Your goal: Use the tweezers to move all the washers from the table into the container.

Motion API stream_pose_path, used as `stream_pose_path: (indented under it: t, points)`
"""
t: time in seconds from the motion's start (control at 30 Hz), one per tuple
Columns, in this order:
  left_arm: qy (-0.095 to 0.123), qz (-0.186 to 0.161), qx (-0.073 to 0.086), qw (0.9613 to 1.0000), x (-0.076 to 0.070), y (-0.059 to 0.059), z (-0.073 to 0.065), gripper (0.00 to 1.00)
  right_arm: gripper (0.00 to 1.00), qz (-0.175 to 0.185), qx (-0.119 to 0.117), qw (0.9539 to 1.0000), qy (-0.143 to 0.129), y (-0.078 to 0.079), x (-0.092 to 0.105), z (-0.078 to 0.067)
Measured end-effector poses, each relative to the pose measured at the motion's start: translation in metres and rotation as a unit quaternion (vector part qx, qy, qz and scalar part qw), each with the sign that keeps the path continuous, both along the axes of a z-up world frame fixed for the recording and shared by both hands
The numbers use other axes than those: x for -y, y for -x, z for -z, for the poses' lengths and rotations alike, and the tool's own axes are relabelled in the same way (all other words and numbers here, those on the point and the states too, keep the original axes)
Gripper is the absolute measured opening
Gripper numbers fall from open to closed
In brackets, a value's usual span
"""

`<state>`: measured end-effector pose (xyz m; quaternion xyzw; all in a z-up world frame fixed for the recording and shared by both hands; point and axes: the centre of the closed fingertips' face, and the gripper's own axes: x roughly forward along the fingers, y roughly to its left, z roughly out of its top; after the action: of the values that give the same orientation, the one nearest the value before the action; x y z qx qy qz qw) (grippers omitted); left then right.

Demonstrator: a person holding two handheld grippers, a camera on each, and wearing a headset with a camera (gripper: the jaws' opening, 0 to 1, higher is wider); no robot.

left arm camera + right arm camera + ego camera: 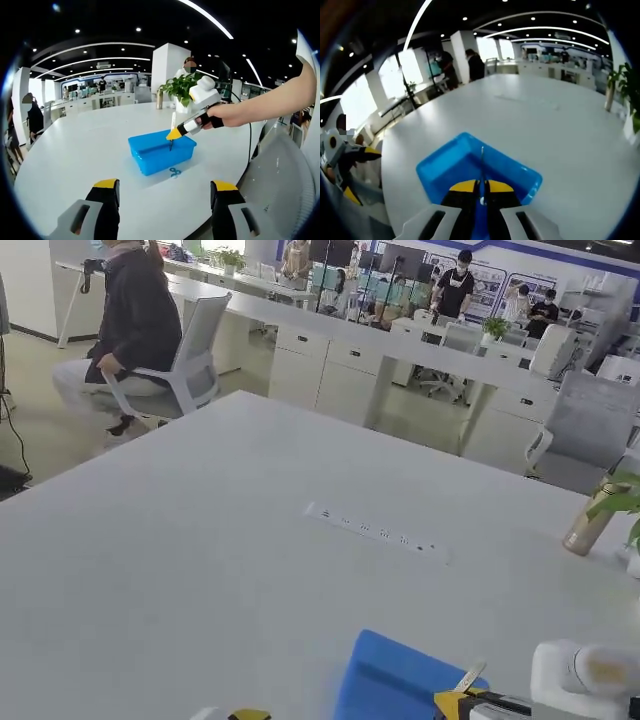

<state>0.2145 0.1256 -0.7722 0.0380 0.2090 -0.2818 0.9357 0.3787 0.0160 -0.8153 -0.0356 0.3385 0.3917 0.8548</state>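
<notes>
both jaws of the left gripper (165, 185) stand wide apart; the right gripper (481, 186) pinches the tweezers (482, 162), tips over the blue container (440, 167); small blue washers (175, 172) lie on the table (75, 160) just beside it

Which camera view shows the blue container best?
The left gripper view: the whole blue container shows from the side, on the table. The head view catches one corner of it at the bottom edge. The right gripper view looks into it from close, but the right gripper covers its near wall.
</notes>
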Motion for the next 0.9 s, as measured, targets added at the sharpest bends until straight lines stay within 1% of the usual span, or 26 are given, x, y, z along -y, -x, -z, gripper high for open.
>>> stream_pose_path:
  t: [0.07, 0.1, 0.17, 0.27, 0.33, 0.4, 0.47, 0.5, 0.6, 0.63, 0.67, 0.7, 0.73, 0.8, 0.9]
  points:
    - [0.003, -0.001, -0.001, 1.0000, 0.000, 0.000, 0.000, 0.75, 0.03, 0.002, 0.000, 1.0000, 0.001, 0.001, 0.001, 0.001]
    - [0.003, -0.002, 0.000, 1.0000, -0.001, 0.000, 0.000, 0.75, 0.03, 0.007, 0.002, 1.0000, -0.003, 0.000, 0.001, -0.001]
    - [0.004, -0.002, 0.000, 1.0000, -0.001, 0.000, 0.000, 0.75, 0.03, 0.006, 0.003, 1.0000, -0.001, -0.001, 0.003, 0.000]
    - [0.001, -0.002, -0.001, 1.0000, -0.001, 0.000, 0.000, 0.75, 0.04, 0.003, 0.004, 1.0000, -0.008, 0.003, 0.002, -0.003]
    - [0.002, -0.001, -0.001, 1.0000, -0.001, 0.000, 0.000, 0.75, 0.04, 0.007, 0.006, 0.9997, -0.023, 0.006, 0.001, -0.008]
    - [0.002, -0.001, -0.001, 1.0000, -0.001, 0.000, 0.001, 0.75, 0.04, 0.014, 0.013, 0.9992, -0.034, 0.006, 0.001, -0.014]
    - [0.002, -0.001, -0.001, 1.0000, 0.000, 0.000, 0.000, 0.75, 0.04, 0.022, 0.019, 0.9983, -0.050, 0.009, 0.002, -0.023]
    - [0.002, -0.001, 0.000, 1.0000, -0.001, 0.000, 0.000, 0.75, 0.04, 0.024, 0.026, 0.9976, -0.060, 0.011, 0.001, -0.029]
    - [0.003, 0.000, -0.001, 1.0000, 0.000, 0.000, 0.000, 0.75, 0.04, 0.018, 0.038, 0.9953, -0.087, 0.023, -0.003, -0.044]
    - [0.003, 0.000, -0.001, 1.0000, 0.000, 0.000, 0.000, 0.75, 0.04, 0.013, 0.042, 0.9936, -0.104, 0.029, -0.006, -0.052]
    - [0.003, 0.000, -0.001, 1.0000, 0.000, 0.000, 0.000, 0.75, 0.04, 0.011, 0.045, 0.9925, -0.113, 0.033, -0.008, -0.056]
    - [0.004, 0.001, -0.002, 1.0000, 0.000, 0.000, 0.001, 0.75, 0.04, 0.006, 0.043, 0.9922, -0.117, 0.039, -0.009, -0.059]
    - [0.003, 0.002, -0.003, 1.0000, 0.000, 0.001, 0.001, 0.75, 0.04, 0.006, 0.041, 0.9920, -0.119, 0.041, -0.009, -0.059]
    - [0.002, 0.002, -0.002, 1.0000, 0.001, 0.001, 0.001, 0.74, 0.04, -0.005, 0.044, 0.9911, -0.126, 0.050, -0.012, -0.062]
    - [0.003, 0.000, -0.004, 1.0000, 0.000, 0.000, 0.002, 0.74, 0.04, -0.013, 0.036, 0.9897, -0.138, 0.058, -0.013, -0.062]
